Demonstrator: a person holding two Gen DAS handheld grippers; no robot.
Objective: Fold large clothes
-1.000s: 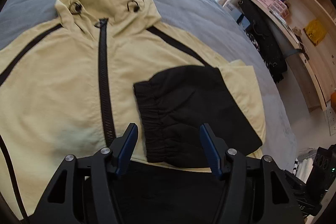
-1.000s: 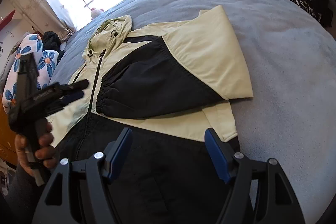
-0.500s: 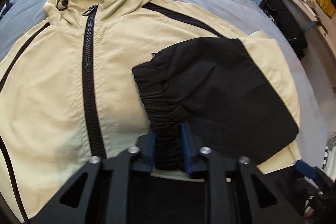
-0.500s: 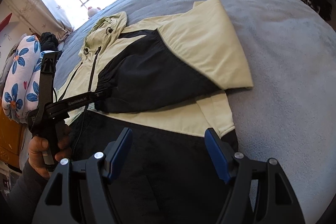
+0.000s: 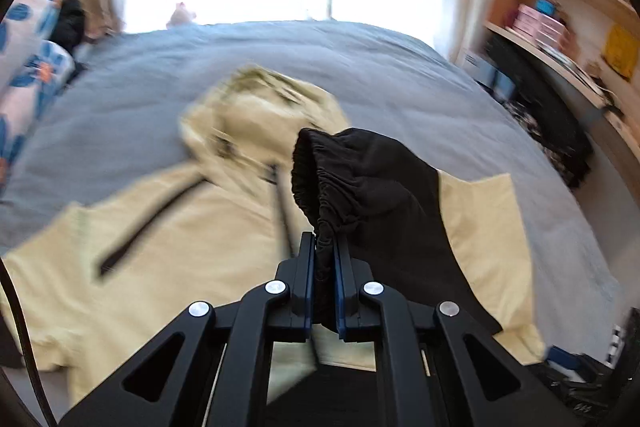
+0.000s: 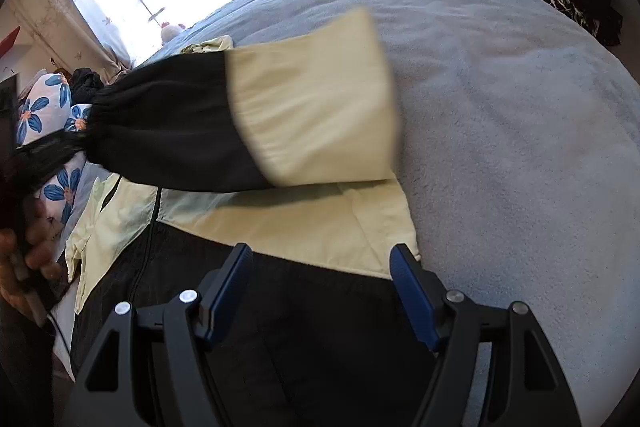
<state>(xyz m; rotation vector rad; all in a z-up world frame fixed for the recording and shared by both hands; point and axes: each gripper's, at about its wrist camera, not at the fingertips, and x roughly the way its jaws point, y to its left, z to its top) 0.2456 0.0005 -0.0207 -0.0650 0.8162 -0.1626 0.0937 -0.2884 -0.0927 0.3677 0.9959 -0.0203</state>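
A pale yellow hooded jacket (image 5: 168,227) with a black zip, black lower half and black sleeve ends lies front up on a grey bed (image 5: 360,67). My left gripper (image 5: 325,251) is shut on the elastic black cuff (image 5: 320,183) of the jacket's sleeve and holds it lifted off the jacket. In the right wrist view the sleeve (image 6: 248,119) hangs in the air, pulled to the left. My right gripper (image 6: 320,271) is open and empty above the jacket's black hem (image 6: 312,327).
A flowered pillow (image 5: 28,67) lies at the bed's left side. Wooden shelves (image 5: 560,7) with boxes and dark hanging clothes (image 5: 560,131) stand right of the bed. A bright window is behind the bed. Bare grey blanket (image 6: 520,107) lies right of the jacket.
My left gripper closed on the sleeve cuff and has lifted it up off the jacket. My right gripper has stayed open over the hem.
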